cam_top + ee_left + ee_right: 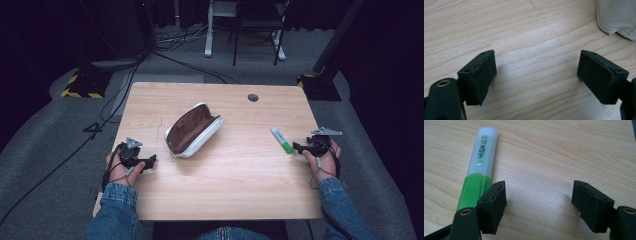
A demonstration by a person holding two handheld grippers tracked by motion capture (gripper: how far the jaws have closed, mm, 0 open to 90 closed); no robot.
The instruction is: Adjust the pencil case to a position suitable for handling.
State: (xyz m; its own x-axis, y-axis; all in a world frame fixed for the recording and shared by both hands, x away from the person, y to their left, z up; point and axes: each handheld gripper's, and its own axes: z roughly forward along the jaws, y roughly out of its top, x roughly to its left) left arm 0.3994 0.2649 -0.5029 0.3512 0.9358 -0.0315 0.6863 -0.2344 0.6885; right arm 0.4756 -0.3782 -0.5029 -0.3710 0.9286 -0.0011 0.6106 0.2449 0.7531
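Wood table seen from above, dark room w/ grey floor and cables behind. A person's two forearms in denim sleeves come in from the bottom edge, each hand holding a black two-jaw gripper low over the tabletop.

Left gripper: near the table's left edge, pointing right toward the case. In the left gripper view its jaws stand spread, bare wood between them, nothing held. A corner of the case's pale fabric sits at top right of that view, apart from the jaws.

Case: white pencil case, unzipped, brown lining showing, lying at a slant approx. mid-table, a bit left of centre. Well apart from the marker.

Marker: highlighter w/ green body and whitish cap, lying flat on the table's right side, green end toward the person.

Right gripper: near the right edge, pointing left, tips just beside the marker's green end. In the right gripper view its jaws are spread wide w/ bare wood between; the marker lies outside them, along the left jaw's outer side, "HIGH LIGHTER" printed on the cap. Can't tell if that jaw touches it. Not gripped.

Small dark round hole near the table's far edge.
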